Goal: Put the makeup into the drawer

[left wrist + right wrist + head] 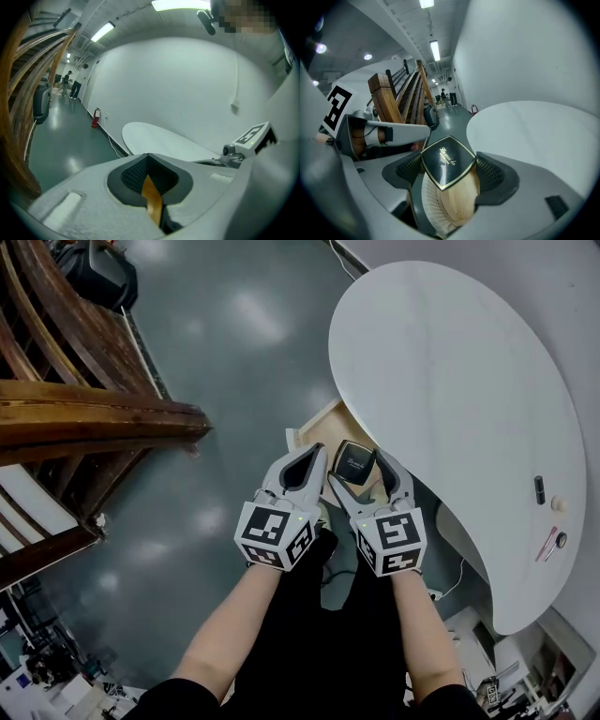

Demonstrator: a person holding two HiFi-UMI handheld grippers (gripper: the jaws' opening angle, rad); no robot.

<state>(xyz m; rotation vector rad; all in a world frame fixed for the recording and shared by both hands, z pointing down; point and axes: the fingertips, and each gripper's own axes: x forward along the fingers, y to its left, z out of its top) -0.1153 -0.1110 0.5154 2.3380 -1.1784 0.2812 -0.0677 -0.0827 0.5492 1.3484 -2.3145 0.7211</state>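
A black square makeup compact (354, 462) with a gold rim and gold lettering (447, 161) sits between the jaws of my right gripper (360, 471), which is shut on it. In the right gripper view the right gripper (449, 169) holds it corner-up. My left gripper (310, 468) is beside the right one, with its jaws pressed together on nothing (149, 174). Both hover over a pale wooden drawer (319, 426) that sticks out from under the white table (450, 399). The grippers hide most of the drawer's inside.
Near the table's right edge lie a small black item (539, 488), a cream round item (560, 503), a small dark round item (561, 540) and a pink-labelled stick (547, 545). Dark wooden beams (94, 418) stand at the left. The grey floor (234, 343) lies between them and the table.
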